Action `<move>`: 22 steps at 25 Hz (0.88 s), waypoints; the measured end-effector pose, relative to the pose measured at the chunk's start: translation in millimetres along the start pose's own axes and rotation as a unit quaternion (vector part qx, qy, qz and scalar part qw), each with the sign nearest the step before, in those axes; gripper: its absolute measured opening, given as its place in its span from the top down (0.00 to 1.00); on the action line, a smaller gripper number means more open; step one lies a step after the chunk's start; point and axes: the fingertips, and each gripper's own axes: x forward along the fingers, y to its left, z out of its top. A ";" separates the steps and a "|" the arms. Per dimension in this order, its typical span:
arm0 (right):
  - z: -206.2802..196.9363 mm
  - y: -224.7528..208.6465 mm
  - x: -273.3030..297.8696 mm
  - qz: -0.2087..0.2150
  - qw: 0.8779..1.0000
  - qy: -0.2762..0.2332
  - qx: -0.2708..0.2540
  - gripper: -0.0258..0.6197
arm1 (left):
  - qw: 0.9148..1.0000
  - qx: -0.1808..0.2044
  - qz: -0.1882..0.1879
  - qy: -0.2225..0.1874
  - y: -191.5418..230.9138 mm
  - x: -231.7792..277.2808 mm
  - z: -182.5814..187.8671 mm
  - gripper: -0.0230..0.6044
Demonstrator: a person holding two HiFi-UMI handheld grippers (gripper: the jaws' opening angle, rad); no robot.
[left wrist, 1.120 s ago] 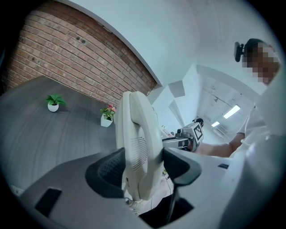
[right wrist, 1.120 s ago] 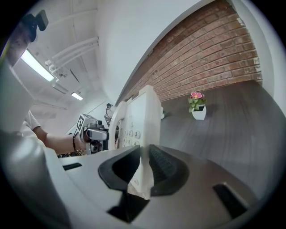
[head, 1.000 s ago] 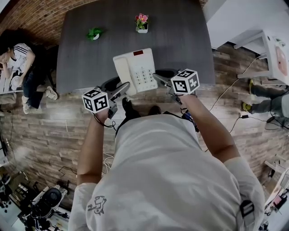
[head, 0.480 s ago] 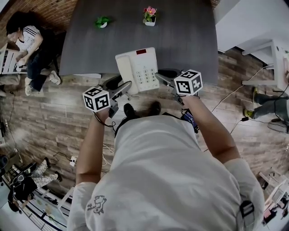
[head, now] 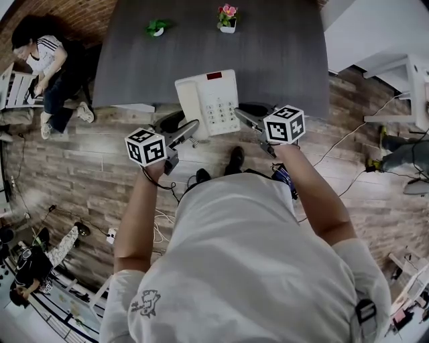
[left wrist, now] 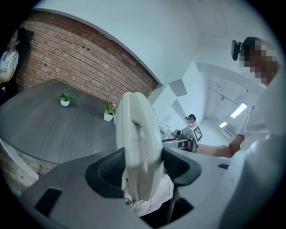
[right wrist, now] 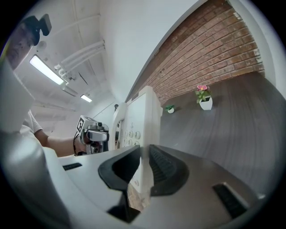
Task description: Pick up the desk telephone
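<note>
The white desk telephone [head: 208,100], with a keypad and a handset along its left side, hangs between my two grippers at the front edge of the dark grey table [head: 275,53]. My left gripper [head: 191,128] is shut on the handset side; in the left gripper view the handset [left wrist: 138,143] stands upright, pinched between the black pads of the left gripper [left wrist: 142,167]. My right gripper [head: 242,115] is shut on the phone's right edge. In the right gripper view the phone's body [right wrist: 144,118] sits clamped in the right gripper [right wrist: 145,167].
Two small potted plants, a green one [head: 157,27] and a pink-flowered one [head: 228,17], stand at the table's far side. A person [head: 40,53] sits at the left by the brick wall. White furniture [head: 395,67] and floor cables [head: 342,144] lie at the right.
The phone, held in both grippers, has come back towards me, so its near end now overhangs the table's front edge. My feet have stepped back from the table.
</note>
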 end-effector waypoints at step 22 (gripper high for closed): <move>-4.1 26.6 -12.6 -0.030 0.999 -0.017 0.026 0.85 | 0.999 -0.003 -0.037 0.030 -12.2 -14.8 4.6 0.52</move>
